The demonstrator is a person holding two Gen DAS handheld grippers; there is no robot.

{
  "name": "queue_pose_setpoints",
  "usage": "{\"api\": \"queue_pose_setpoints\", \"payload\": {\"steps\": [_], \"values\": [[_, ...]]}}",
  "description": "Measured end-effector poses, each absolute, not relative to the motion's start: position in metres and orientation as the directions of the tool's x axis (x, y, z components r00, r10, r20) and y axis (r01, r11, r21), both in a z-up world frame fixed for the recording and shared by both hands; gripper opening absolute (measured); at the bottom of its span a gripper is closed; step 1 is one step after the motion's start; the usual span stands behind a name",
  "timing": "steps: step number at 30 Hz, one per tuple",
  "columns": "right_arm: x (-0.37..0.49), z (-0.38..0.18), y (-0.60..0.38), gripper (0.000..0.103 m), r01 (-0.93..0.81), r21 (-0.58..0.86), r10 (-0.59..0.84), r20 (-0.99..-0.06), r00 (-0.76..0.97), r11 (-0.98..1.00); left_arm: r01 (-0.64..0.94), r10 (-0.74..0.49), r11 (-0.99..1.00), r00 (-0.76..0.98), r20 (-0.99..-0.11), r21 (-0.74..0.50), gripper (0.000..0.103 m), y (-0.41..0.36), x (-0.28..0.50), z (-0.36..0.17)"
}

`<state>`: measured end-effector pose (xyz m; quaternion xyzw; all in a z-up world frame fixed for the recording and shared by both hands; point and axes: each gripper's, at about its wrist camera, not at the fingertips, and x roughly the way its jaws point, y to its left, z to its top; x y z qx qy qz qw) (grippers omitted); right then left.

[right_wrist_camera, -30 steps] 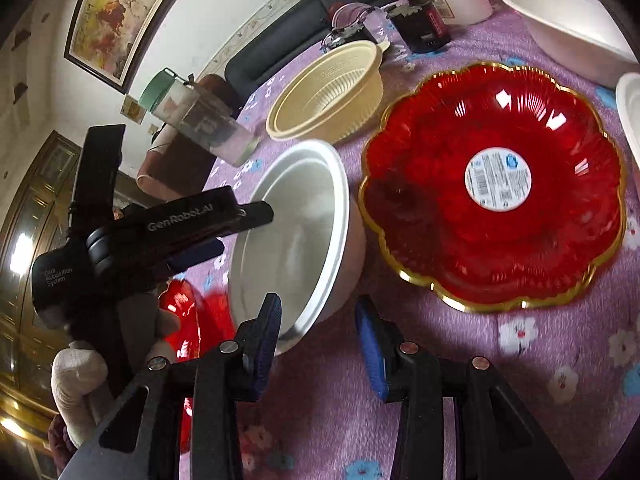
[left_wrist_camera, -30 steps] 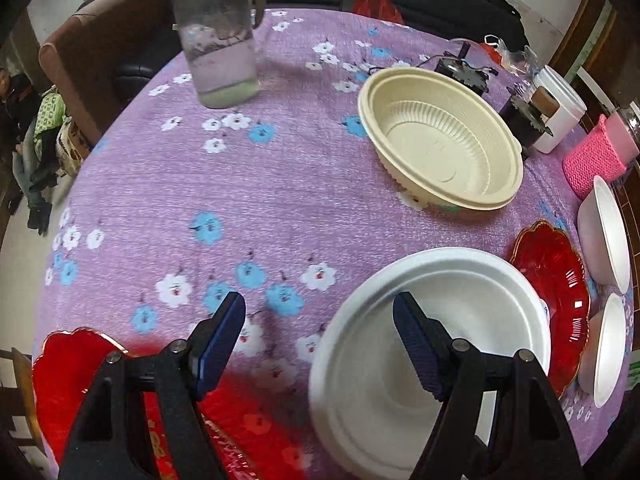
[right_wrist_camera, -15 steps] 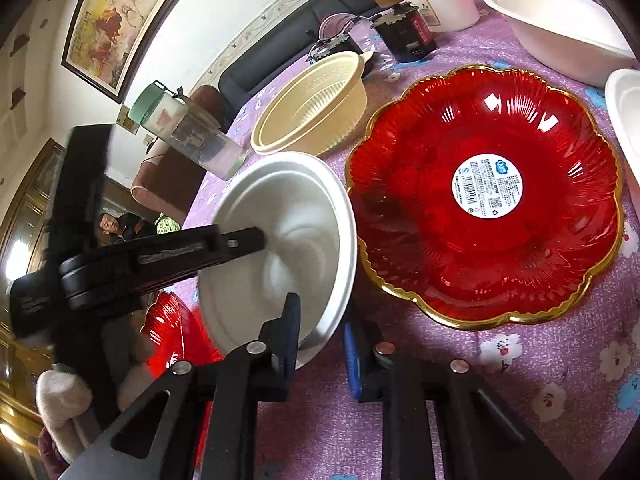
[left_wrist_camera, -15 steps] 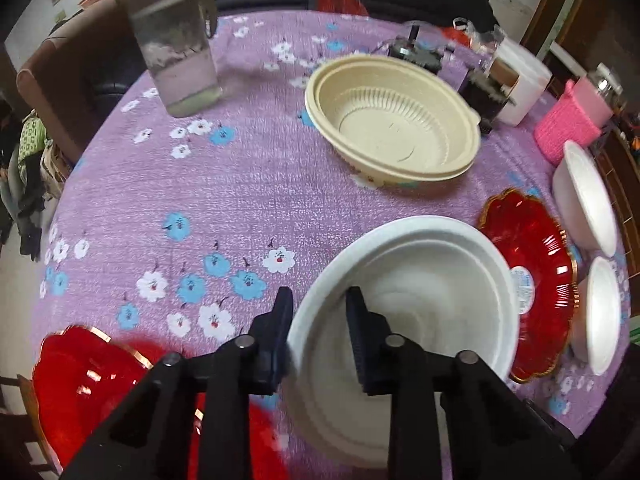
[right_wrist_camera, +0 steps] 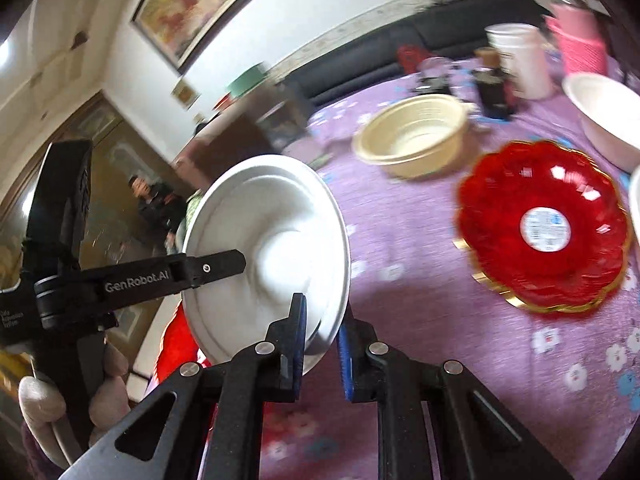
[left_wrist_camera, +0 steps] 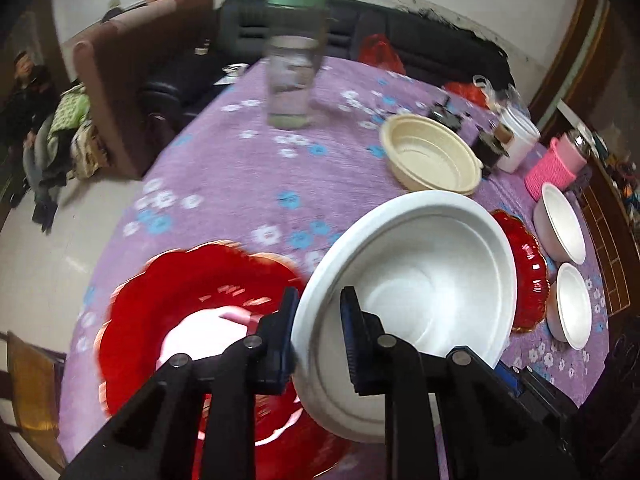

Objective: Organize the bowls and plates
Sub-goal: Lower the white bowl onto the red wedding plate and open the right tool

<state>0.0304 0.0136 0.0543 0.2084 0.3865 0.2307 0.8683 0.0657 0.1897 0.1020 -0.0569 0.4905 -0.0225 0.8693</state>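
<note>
A large white bowl [left_wrist_camera: 420, 280] hangs tilted above the purple flowered tablecloth [left_wrist_camera: 240, 176], held at two sides of its rim. My left gripper [left_wrist_camera: 318, 328] is closing, its pads pressed on the near rim. From the other side my right gripper [right_wrist_camera: 322, 332] is also closing, pinching the rim of the same white bowl [right_wrist_camera: 272, 232]. One red plate [left_wrist_camera: 180, 312] lies below the left gripper. A second red plate [right_wrist_camera: 544, 224] lies to the right. The cream bowl [right_wrist_camera: 412, 136] stands further back.
Two small white bowls [left_wrist_camera: 560, 232] [left_wrist_camera: 572, 304] sit at the table's right edge. A green-lidded water bottle [left_wrist_camera: 294, 80], a pink cup [left_wrist_camera: 554, 168] and a white cup [right_wrist_camera: 520, 60] stand towards the back. A gloved hand [right_wrist_camera: 40, 396] holds the left gripper. A sofa and a seated person [left_wrist_camera: 28, 80] lie beyond the table.
Both grippers went from open to shut on the white bowl's rim. The bowl has come up off the table and tilted, and both hands have risen and shifted.
</note>
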Motion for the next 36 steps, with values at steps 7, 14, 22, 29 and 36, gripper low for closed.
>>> {"api": "queue_pose_setpoints", "payload": {"steps": [7, 14, 22, 29, 36], "values": [[0.027, 0.05, 0.072, 0.016, -0.319, 0.491, 0.584, -0.63, 0.513, 0.81, -0.127, -0.032, 0.985, 0.529, -0.848, -0.117, 0.021, 0.245, 0.035, 0.089], [0.034, 0.028, 0.116, 0.016, -0.339, 0.448, 0.56, -0.706, 0.433, 0.827, -0.214, -0.031, 0.966, 0.471, -0.882, -0.148, 0.021, 0.289, 0.027, 0.054], [0.039, 0.018, 0.138, 0.017, -0.355, 0.384, 0.514, -0.737, 0.438, 0.853, -0.252, -0.063, 0.946, 0.479, -0.876, -0.206, 0.05, 0.312, 0.021, 0.047], [0.035, 0.025, 0.138, 0.053, -0.363, 0.361, 0.505, -0.712, 0.488, 0.859, -0.251, -0.062, 0.94, 0.54, -0.839, -0.231, 0.062, 0.311, 0.003, 0.067], [0.018, 0.04, 0.129, 0.054, -0.389, 0.353, 0.519, -0.682, 0.516, 0.851, -0.259, -0.074, 0.926, 0.587, -0.806, -0.274, 0.068, 0.306, -0.02, 0.087]]}}
